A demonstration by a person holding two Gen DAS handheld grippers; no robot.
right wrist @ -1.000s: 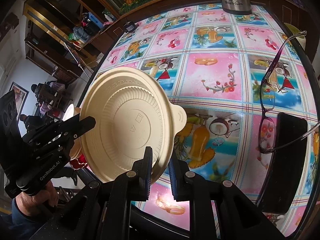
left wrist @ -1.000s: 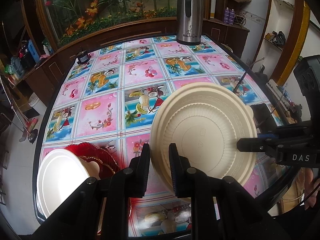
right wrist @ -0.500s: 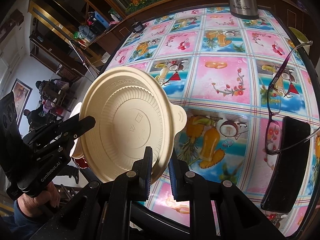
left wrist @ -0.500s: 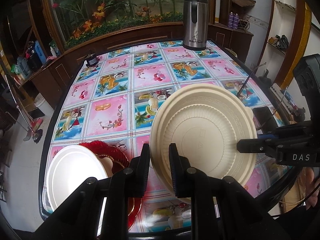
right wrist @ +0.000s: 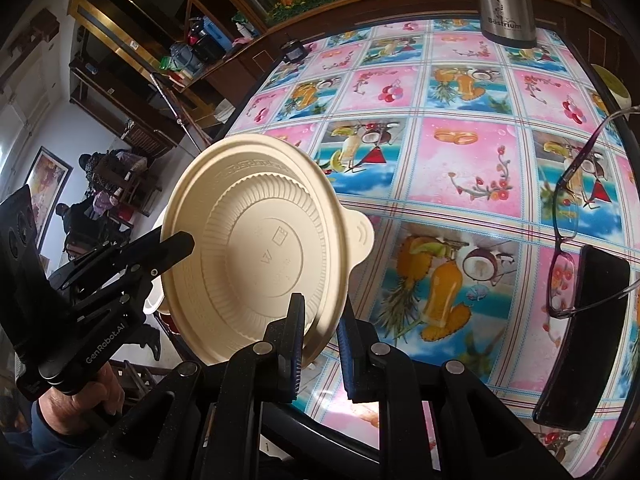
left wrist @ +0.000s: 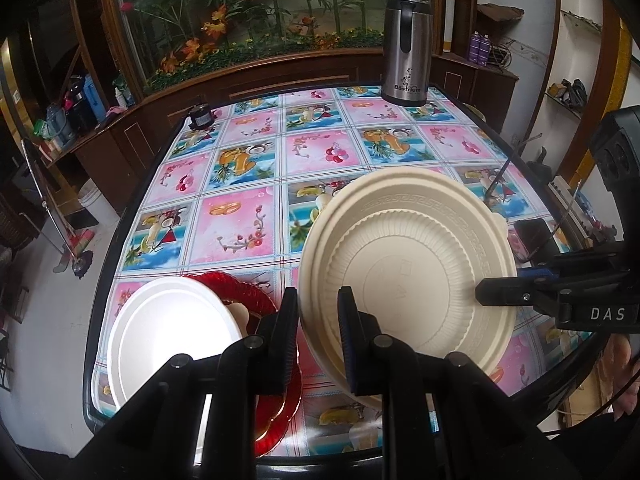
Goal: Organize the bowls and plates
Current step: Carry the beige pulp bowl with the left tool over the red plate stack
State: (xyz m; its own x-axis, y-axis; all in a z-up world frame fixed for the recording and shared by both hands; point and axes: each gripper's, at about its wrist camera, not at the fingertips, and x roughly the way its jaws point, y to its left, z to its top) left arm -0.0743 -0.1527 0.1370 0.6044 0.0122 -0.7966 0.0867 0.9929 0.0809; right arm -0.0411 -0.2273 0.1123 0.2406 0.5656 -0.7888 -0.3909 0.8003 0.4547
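Cream plastic bowl (left wrist: 408, 264) has come up a bit higher off the fruit-print tablecloth (left wrist: 240, 216), left gripper (left wrist: 318, 340) and right gripper (right wrist: 320, 342) both clamped on its rim, so it's probably headed for the white plate (left wrist: 172, 340) stack

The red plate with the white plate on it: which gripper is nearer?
Left. The left gripper hangs right beside the red plate, gripping the cream bowl; the right gripper holds the bowl's far rim.
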